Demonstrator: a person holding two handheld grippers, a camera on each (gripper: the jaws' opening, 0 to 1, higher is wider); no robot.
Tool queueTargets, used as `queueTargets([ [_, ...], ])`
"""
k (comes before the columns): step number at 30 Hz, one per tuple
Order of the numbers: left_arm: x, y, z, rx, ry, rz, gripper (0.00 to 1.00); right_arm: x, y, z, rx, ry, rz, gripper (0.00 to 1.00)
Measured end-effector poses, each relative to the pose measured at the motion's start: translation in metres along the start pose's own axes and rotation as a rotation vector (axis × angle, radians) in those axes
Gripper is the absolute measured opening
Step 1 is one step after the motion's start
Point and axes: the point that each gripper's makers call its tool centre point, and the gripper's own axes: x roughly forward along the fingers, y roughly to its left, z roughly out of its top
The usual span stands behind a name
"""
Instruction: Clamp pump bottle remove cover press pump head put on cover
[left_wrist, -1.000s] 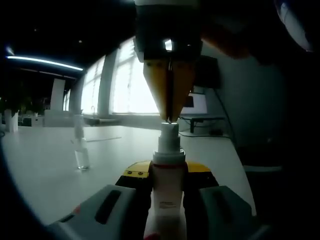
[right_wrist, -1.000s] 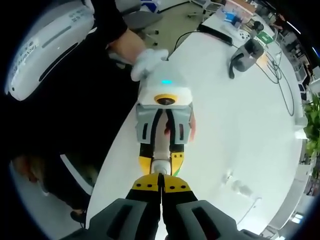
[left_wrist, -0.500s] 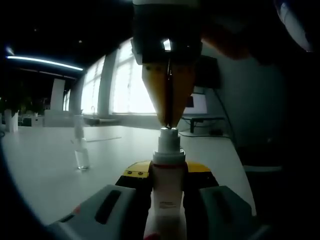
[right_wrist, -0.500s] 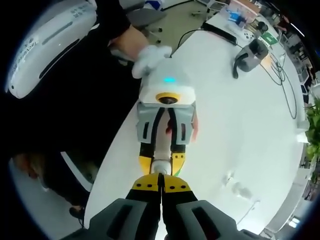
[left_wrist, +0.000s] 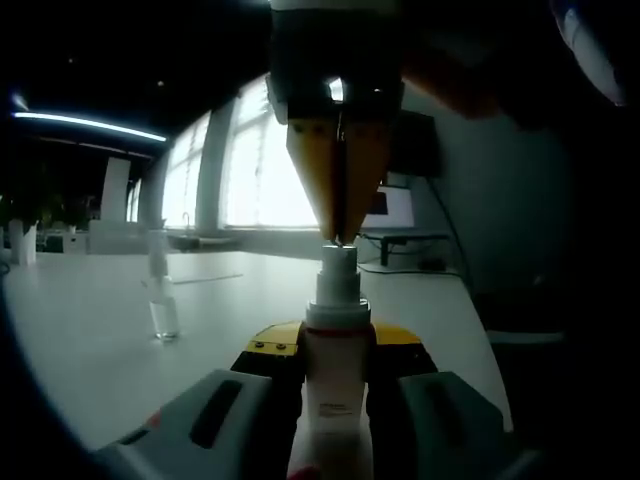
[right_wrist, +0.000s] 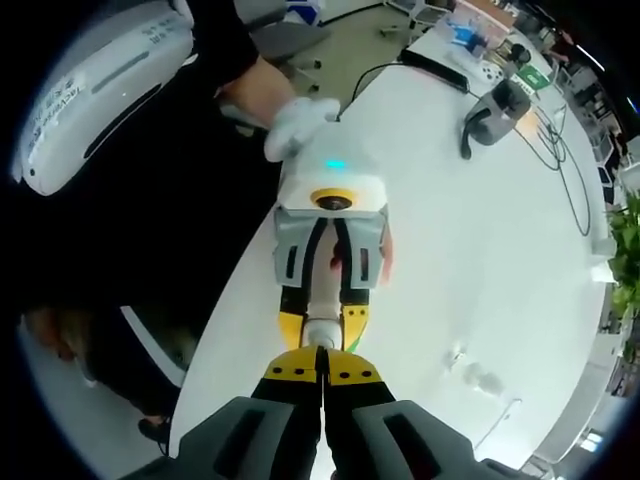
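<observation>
I held the white plastic pump bottle (left_wrist: 336, 400) upright in my left gripper (left_wrist: 336, 372), its yellow-tipped grey jaws clamped on the bottle's body just under the collar, so that the round white pump head (left_wrist: 337, 262) stood free above them and could not skid or tip when pushed. My right gripper (left_wrist: 338, 240) came down from above with its yellow jaws shut together into a single blunt point, and that point sat on the top of the pump head; closed jaws made a firmer pressing tool than spread ones, I judged. In the right gripper view I looked straight down along those closed jaws onto the bottle and the left gripper (right_wrist: 325, 300) beneath it, over the edge of the white table (right_wrist: 470, 250). The small clear cover (left_wrist: 161, 290) stood well apart on the table top, upright and within reach for refitting. I judged the pressing step was in hand, with the cover not yet put on.
</observation>
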Motion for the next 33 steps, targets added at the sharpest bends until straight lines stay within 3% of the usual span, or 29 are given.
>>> queueTargets([
  [33, 0.0002, -0.0011, 0.0003, 0.002, -0.001, -0.001, 0.14, 0.0007, -0.0008, 0.0008, 0.005, -0.002, 0.004, 0.00],
])
